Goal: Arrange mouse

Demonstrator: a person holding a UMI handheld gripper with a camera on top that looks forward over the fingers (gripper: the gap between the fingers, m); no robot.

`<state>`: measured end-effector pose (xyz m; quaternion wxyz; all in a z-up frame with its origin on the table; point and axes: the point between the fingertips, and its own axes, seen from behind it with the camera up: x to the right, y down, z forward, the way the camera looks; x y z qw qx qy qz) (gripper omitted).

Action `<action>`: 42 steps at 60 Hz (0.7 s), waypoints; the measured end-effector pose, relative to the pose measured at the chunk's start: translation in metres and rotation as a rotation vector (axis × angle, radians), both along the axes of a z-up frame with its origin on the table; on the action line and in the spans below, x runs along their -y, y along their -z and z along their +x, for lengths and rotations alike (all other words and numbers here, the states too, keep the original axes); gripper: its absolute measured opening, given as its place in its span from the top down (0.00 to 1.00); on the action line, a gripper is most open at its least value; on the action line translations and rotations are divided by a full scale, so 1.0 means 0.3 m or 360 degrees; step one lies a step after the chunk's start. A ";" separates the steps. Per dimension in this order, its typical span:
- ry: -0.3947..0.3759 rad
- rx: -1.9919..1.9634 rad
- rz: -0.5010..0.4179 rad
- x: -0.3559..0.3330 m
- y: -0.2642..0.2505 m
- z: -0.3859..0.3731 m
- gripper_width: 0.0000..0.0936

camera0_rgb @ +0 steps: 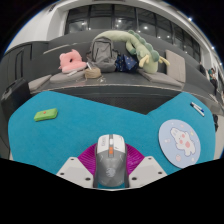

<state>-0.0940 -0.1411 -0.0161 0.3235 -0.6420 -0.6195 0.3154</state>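
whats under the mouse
The mouse lies on a teal desk mat, between the gripper fingers, whose magenta pads flank its sides. The mat directly beneath it is covered by the mouse. A round mouse pad sits apart, beside it.

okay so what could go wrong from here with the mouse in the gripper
1. The mouse sits between the hand-held gripper fingers; an off-centre squeeze on its rounded sides might let it slip.
2. Carried toward the round mouse pad, it could land half off the edge and rest tilted on the teal mat.
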 end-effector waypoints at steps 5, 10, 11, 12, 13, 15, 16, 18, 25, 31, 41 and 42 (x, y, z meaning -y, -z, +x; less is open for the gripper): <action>-0.0040 0.0033 -0.0085 0.017 -0.037 0.035 0.64; -0.0040 -0.0128 -0.0127 -0.035 -0.225 0.048 0.64; -0.0047 -0.0161 -0.0111 -0.054 -0.266 0.050 0.64; -0.0047 -0.0198 -0.0107 -0.075 -0.311 0.049 0.64; -0.0043 -0.0226 -0.0117 -0.091 -0.362 0.044 0.64; -0.0036 -0.0281 -0.0117 -0.132 -0.430 0.040 0.65; -0.0037 -0.0301 -0.0112 -0.157 -0.461 0.038 0.64; -0.0020 -0.0340 -0.0107 -0.219 -0.513 0.029 0.64; 0.0129 -0.0369 0.0016 -0.516 -0.545 -0.014 0.64; 0.0221 -0.0247 0.0023 -0.719 -0.376 -0.032 0.65; 0.0200 -0.0063 -0.0042 -0.819 -0.104 -0.018 0.65; 0.0199 -0.0059 -0.0042 -0.816 -0.088 -0.018 0.64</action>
